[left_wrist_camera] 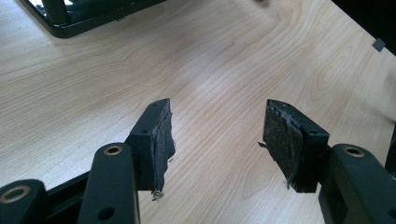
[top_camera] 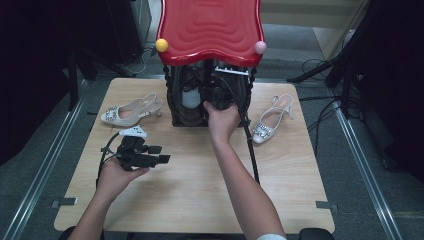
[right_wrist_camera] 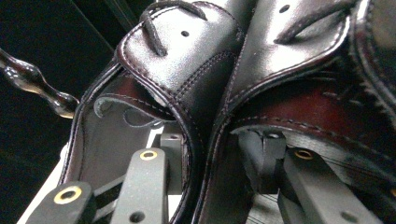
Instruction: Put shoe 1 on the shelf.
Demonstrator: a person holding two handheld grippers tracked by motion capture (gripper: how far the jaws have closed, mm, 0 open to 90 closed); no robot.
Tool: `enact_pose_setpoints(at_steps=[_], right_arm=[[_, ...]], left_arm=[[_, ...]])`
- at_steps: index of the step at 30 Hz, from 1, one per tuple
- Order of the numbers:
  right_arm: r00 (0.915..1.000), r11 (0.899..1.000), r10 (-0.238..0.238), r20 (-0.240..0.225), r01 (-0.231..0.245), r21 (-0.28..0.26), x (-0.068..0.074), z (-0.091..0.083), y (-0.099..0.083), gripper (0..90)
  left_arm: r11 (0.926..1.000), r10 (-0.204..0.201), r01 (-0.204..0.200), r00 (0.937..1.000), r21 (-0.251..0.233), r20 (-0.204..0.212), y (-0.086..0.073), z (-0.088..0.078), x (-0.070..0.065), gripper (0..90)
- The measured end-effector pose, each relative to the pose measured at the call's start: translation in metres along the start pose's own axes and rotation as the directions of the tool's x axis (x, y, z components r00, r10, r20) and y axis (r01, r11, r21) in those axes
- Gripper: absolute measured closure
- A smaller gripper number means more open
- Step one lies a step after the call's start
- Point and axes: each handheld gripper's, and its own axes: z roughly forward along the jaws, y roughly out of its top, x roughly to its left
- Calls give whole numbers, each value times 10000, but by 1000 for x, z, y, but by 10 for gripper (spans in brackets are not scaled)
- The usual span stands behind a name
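Two grippers: each is being held in one of the person's hands over a light wooden table (top_camera: 200, 190).
Right gripper (top_camera: 218, 95): it is reaching into the black rack (top_camera: 176, 100) that is standing at the table's far edge, under a red wavy top (top_camera: 210, 27); the right hand (top_camera: 222, 120) is wrapping around its body.
Right claw state: in the right gripper view one jaw is sitting inside a dark leather shoe (right_wrist_camera: 187, 79) and the other is lying outside its wall; the pads are hidden, so I cannot tell whether they are pinching the leather or standing off it.
Dark leather shoes: a pair is standing side by side inside the rack, the second shoe (right_wrist_camera: 299, 60) touching the first.
Left gripper (left_wrist_camera: 217, 135): it is hovering near the table's left edge, well apart from the rack, in the left hand (top_camera: 117, 175).
Left claw state: jaws are standing spread, bare table between the worn pads (left_wrist_camera: 163, 140).
Pale heeled shoes: one (top_camera: 131, 111) is lying toward the far left corner beside the rack, the other (top_camera: 271, 122) toward the far right corner.
Knobs: a yellow ball (top_camera: 161, 45) and a pink ball (top_camera: 260, 47) are sitting on the red top's near corners.
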Motion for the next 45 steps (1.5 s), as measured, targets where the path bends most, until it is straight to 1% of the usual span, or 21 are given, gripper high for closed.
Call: enact_pose_setpoints(at_steps=[4,6,8,10,12,16,19,21,24,26,27,28,30,32,34,35,38,39,40,42,45], right_arm=[[9996,10000,18,-276,-18,-3,-3,-3,2,611],[9985,10000,-24,-550,20,-70,-5,-5,2,564],[9975,9999,-96,-698,93,-43,-6,-8,3,563],[9951,10000,-10,-992,1,-88,-8,-12,4,564],[9915,9998,183,-1287,-177,56,-9,-16,5,562],[9903,9999,-71,-1389,55,-119,-12,-20,0,562],[9886,9994,-292,-1477,259,-247,-12,-29,-3,553],[9873,9991,-382,-1542,352,-222,-13,-31,-3,549],[9838,9982,-577,-1697,596,64,-13,-37,-6,546],[9805,9970,-757,-1814,776,36,-15,-45,-8,536],[9805,9970,-757,-1814,776,36,-15,-45,-8,536],[9783,9966,-814,-1907,830,3,-16,-48,-8,532],[9720,9958,-894,-2172,916,0,-17,-55,-10,521],[9599,9916,-1288,-2489,1282,-186,-20,-63,-13,508],[9535,9876,-1562,-2578,1551,-249,-21,-69,-16,503],[9471,9856,-1682,-2734,1659,-316,-23,-73,-18,503],[9372,9830,-1822,-2976,1804,-337,-25,-81,-22,503],[9305,9809,-1899,-3133,1932,-207,-26,-85,-24,504],[9305,9809,-1899,-3133,1932,-207,-26,-85,-24,504],[9218,9788,-1914,-3370,2048,44,-29,-89,-28,504],[9191,9783,-1942,-3427,2072,11,-31,-92,-30,511]], left_arm=[[10000,-25,25,10000,-61,6,0,0,0,424],[10000,-20,20,10000,-40,1,0,0,0,424],[10000,-36,36,10000,0,2,0,1,0,424],[10000,-47,47,10000,-8,-10,0,1,-1,424],[10000,-59,59,10000,-17,-9,1,1,-1,424],[10000,-13,13,10000,-8,-21,1,1,-1,423],[10000,-26,26,10000,-45,-17,1,0,-1,424],[10000,2,-2,10000,-22,-15,2,0,-1,424],[10000,-1,1,10000,-63,43,6,-2,0,427],[9998,51,-49,9999,-173,108,9,-4,0,428],[9998,66,-64,9999,-205,89,10,-4,-1,428],[9997,149,-146,9998,-205,110,11,-4,-2,429],[9996,93,-88,9998,-281,169,14,-4,-5,442],[9997,119,-115,9998,-225,180,18,-4,-8,454],[9992,346,-338,9987,-230,384,25,-6,-13,464],[9986,438,-427,9983,-299,379,27,-7,-15,465],[9974,584,-566,9975,-455,409,39,-9,-19,476],[9975,576,-558,9975,-433,417,43,-9,-19,476],[9980,503,-486,9978,-395,432,47,-8,-19,476],[9982,503,-489,9979,-352,407,56,-8,-19,484],[9975,621,-607,9973,-362,399,69,-11,-20,508]])
